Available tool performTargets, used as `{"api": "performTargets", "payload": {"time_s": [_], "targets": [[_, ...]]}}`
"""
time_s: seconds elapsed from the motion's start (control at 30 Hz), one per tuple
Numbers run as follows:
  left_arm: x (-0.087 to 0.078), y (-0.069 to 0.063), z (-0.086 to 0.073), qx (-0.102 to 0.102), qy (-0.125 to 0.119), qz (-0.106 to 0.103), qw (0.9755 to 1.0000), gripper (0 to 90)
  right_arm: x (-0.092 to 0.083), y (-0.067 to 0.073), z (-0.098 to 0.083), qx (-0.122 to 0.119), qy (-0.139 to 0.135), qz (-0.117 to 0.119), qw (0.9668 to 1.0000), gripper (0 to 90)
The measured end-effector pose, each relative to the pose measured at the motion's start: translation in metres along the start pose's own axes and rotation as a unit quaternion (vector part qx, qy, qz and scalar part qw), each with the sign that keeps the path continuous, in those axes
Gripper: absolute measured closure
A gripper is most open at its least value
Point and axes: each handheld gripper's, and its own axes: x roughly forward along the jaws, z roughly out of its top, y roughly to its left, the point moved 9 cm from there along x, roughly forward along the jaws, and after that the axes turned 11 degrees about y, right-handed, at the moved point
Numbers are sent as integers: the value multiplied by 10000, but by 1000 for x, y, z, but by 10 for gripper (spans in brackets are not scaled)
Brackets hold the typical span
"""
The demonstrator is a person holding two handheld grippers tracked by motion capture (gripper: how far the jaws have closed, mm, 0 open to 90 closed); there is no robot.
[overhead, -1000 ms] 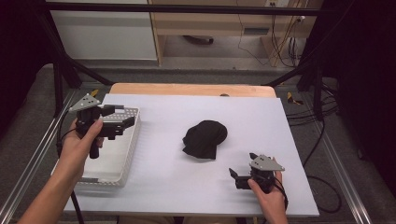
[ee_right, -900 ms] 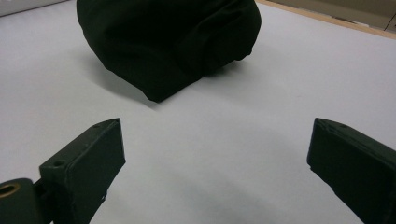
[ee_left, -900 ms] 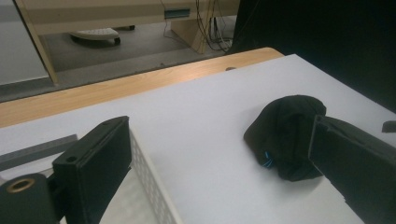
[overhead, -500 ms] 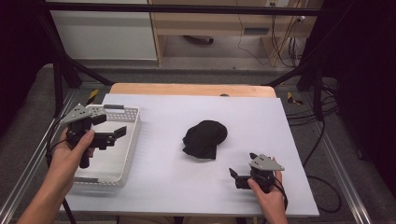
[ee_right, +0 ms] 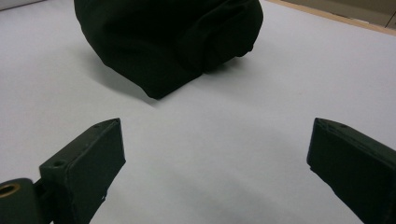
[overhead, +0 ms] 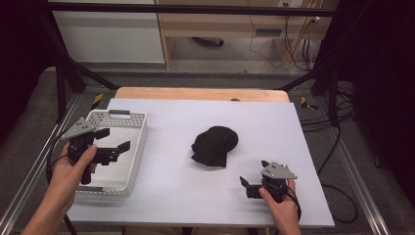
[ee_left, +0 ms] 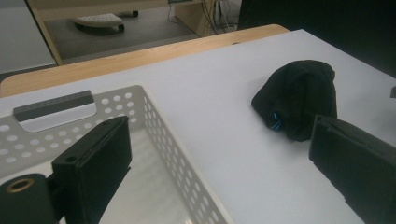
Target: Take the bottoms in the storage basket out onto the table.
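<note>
A white sheet-covered desk point(overhead: 293, 147) with a light wooden far edge point(overhead: 195, 93) is sitting inside a black metal frame point(overhead: 195, 9). Beyond it, a pale wooden cabinet point(overhead: 235, 24) is standing on the grey floor point(overhead: 220, 61) beside a white panel point(overhead: 107, 34), and black cables point(overhead: 337, 110) are trailing over the floor at the desk's right side.
</note>
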Motion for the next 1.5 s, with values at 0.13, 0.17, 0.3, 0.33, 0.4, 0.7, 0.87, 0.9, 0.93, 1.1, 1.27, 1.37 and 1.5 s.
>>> {"api": "performTargets", "payload": {"time_s": [0.13, 0.17, 0.3, 0.33, 0.4, 0.7, 0.87, 0.9, 0.93, 1.1, 1.27, 1.37, 1.5], "targets": [[5, -4, -6, 52, 94, -45, 9999, 54, 0, 0, 0, -12, 4, -2, 10000, 45], [6, -5, -7, 63, 111, -54, 9999, 54, 0, 0, 0, -9, 2, -3, 10000, 45], [10, -8, -14, 175, 204, -26, 9996, 53, 1, 0, 0, 2, 16, 5, 10000, 45], [11, -10, -15, 195, 216, -40, 9996, 53, 1, 0, 0, -5, 17, 1, 10000, 45], [12, -14, -18, 186, 242, -131, 9994, 53, 1, 0, 0, -10, 21, -1, 10000, 45], [17, -21, -28, 242, 307, -242, 9989, 52, 1, 1, -1, -15, 29, -3, 10000, 45], [21, -22, -35, 252, 338, -232, 9988, 53, 2, 1, 0, -44, 34, -2, 10000, 45], [21, -22, -36, 261, 346, -216, 9988, 53, 2, 1, -1, -47, 39, -2, 10000, 45], [22, -22, -37, 279, 360, -209, 9987, 53, 2, 2, 0, -53, 40, -1, 10000, 46], [25, -23, -44, 374, 429, -134, 9983, 53, 2, 1, -1, -51, 37, -2, 10000, 45], [26, -23, -48, 402, 452, -103, 9981, 53, 2, 2, -1, -62, 48, 1, 10000, 46], [27, -23, -51, 418, 472, -116, 9979, 53, 2, 2, -1, -58, 44, 1, 10000, 46], [29, -24, -55, 382, 477, -129, 9980, 53, 2, 2, -1, -62, 53, -1, 10000, 46]]}}
